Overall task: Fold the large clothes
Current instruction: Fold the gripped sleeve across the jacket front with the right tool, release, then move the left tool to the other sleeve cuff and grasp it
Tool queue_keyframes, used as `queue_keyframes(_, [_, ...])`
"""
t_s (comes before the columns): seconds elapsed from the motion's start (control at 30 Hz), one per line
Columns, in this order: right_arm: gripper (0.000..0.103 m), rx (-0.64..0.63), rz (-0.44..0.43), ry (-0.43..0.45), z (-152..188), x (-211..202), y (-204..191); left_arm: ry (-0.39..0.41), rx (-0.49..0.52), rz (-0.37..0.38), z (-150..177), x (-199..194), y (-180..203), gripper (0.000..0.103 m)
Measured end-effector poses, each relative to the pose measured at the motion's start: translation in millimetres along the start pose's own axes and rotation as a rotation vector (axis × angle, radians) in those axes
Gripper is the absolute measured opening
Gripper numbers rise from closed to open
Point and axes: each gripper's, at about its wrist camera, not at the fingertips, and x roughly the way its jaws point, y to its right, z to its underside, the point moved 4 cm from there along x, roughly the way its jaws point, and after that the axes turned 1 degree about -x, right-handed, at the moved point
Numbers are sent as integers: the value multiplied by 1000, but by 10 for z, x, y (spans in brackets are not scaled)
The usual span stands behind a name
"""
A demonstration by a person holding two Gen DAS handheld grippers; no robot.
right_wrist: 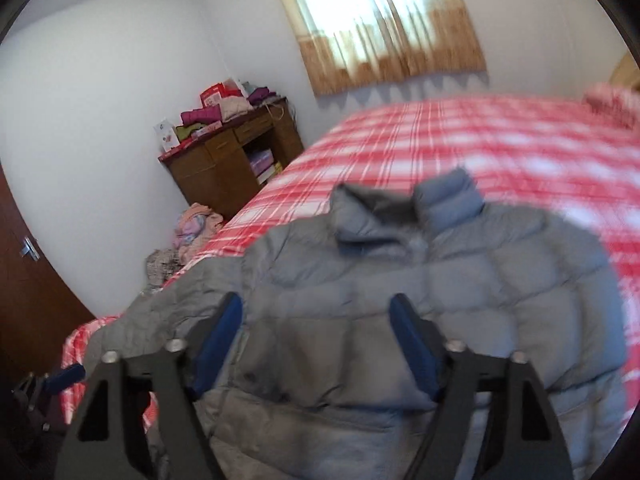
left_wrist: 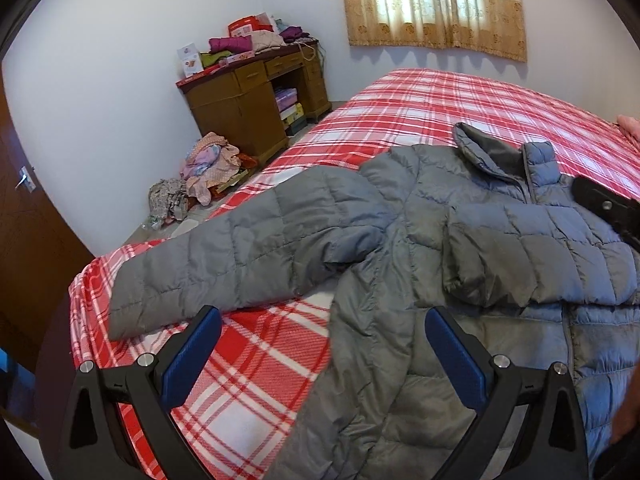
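Left hand-held gripper [left_wrist: 322, 350]: jaws spread wide, holding nothing; it hangs over the near edge of the bed, one blue pad above bare plaid, the other above the jacket's hem.
Right hand-held gripper [right_wrist: 316, 340]: jaws part open, nothing pinched between the pads; it hovers above the jacket's chest, where one sleeve lies folded across the front.
Jacket [left_wrist: 440, 240]: a grey quilted puffer lying front-up on the bed, collar toward the far side, hem nearest.
Left sleeve [left_wrist: 224, 252]: stretched out flat to the left, its cuff close to the bed's left edge.
Risk, slip: the shell looks slick and puffy, so a shallow pinch would likely slide off or catch only one layer.
Risk, spring-back: the folded sleeve may puff open again if nothing presses it down.
Risk, drag: pulling the left sleeve sideways could tip its cuff off the bed.
Bed [left_wrist: 460, 96]: plenty of bare plaid beyond the collar and to the right.
Desk [left_wrist: 256, 92]: far left by the wall, well clear.
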Motion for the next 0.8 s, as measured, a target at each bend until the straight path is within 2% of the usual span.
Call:
queue_keyframes(0.03, [41, -26, 59, -21, -12, -20, 75, 1, 5, 9, -19, 4, 44, 102])
queue_keyframes(0.17, [40, -94, 276, -36, -54, -11, 353, 28, 38, 25, -117, -14, 256, 102])
queue_keyframes(0.37, [41, -60, 425, -37, -42, -70, 783, 64, 96, 24, -288, 13, 598, 102])
queue_keyframes(0.57, [41, -32, 502, -75, 14, -44, 1084, 98, 97, 6, -455, 182, 868, 102])
queue_keyframes(0.67, [41, -5, 509, -116, 101, 15, 1234, 113, 112, -21, -480, 350, 1002, 102])
queue_keyframes(0.8, [41, 36, 507, -177, 268, 164, 1378, 80, 142, -82, -421, 672, 1108, 102])
